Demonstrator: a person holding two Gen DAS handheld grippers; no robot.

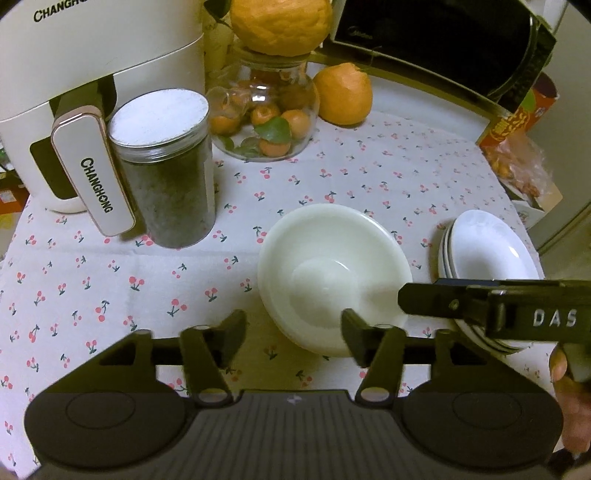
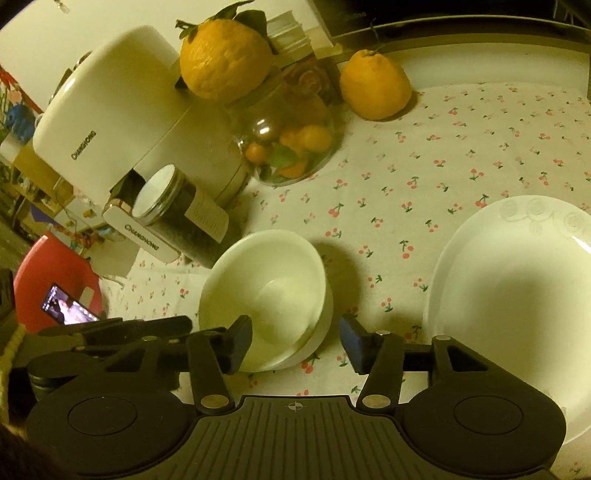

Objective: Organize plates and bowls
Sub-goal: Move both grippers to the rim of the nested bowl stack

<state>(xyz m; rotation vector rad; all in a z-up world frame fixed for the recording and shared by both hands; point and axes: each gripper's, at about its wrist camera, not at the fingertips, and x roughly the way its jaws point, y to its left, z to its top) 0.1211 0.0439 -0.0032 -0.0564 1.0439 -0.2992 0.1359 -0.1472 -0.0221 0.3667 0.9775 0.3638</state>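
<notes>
A stack of smooth, cream-white round bowls (image 1: 334, 275) is seen near the middle of a table covered with a cherry-print cloth (image 1: 110, 288), its deep glossy well catching the warm light. To its right, well apart, a stack of wider, shallow white plates (image 1: 487, 254) is set, blue lines showing at the rims and a faint embossed scroll pattern visible on the top plate in the right wrist view. The left gripper (image 1: 293, 341) is held low over the near edge of the bowls, its matte black fingers spread apart with nothing between them; one finger is seen against the bowl's rim, though contact cannot be told. The right gripper (image 2: 295, 343) is likewise held with its fingers apart and clamped on nothing, its left finger overlapping the bowl's near rim and its right finger over bare cloth between bowls and plates. Behind the bowls, a cylindrical clear jar (image 1: 166, 170) with a flat silvery lid and dark contents is placed just beside a rounded white appliance (image 1: 92, 55). Farther back, a bulbous glass jar (image 1: 266, 118) of small orange fruit is topped by a large, dimpled citrus (image 1: 280, 22), and a second citrus (image 1: 343, 94) is rested on the cloth near it.
</notes>
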